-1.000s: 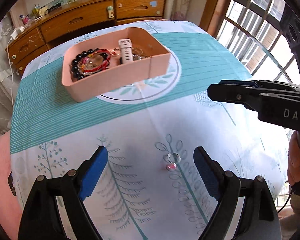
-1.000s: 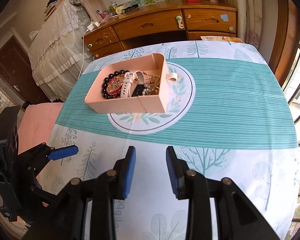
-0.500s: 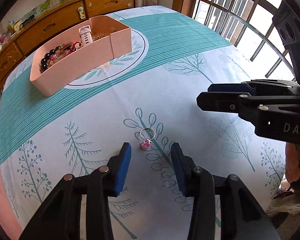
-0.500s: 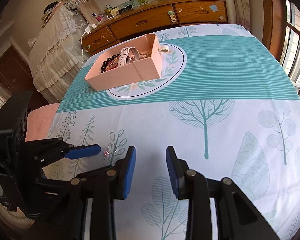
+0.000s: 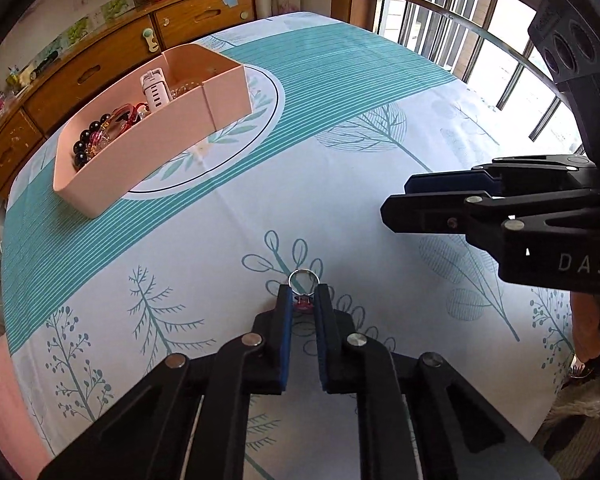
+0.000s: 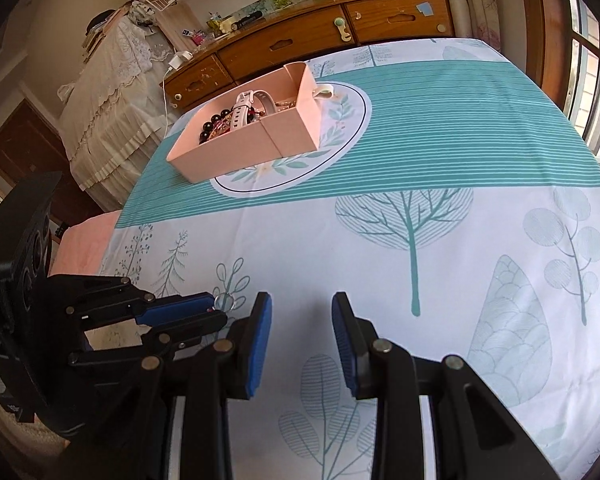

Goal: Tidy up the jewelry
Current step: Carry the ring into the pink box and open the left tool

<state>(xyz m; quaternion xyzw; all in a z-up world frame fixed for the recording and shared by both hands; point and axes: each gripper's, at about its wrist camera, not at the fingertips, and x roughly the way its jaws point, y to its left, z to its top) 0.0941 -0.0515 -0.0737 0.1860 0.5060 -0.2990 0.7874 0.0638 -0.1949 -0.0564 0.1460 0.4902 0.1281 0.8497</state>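
- Small silver ring with a pink stone (image 5: 303, 288) lies on the tablecloth at the near side of the table, its stone end caught between the blue pads of the left gripper (image 5: 303, 300); the round band pokes out past the fingertips.
- From the right wrist view the ring (image 6: 225, 301) shows only as a thin hoop just beyond the left gripper (image 6: 204, 312) tip.
- The left gripper's jaws are drawn in tight on the ring, pads almost meeting.
- The right gripper (image 6: 300, 312) hovers over bare cloth to the right, jaws apart with nothing between them.
- A pink rectangular plastic organiser box (image 5: 148, 152) sits well apart toward the far side, on a round leaf-wreath print; a divider splits it.
- Its larger compartment holds a black bead bracelet (image 5: 85, 144), red bracelets and a white watch strap (image 5: 155, 90).
- The table wears a white cloth with teal trees and a teal striped band (image 6: 440, 152).
- Behind stands a wooden chest of drawers (image 6: 320, 36); a barred window (image 5: 460, 28) is at the right.
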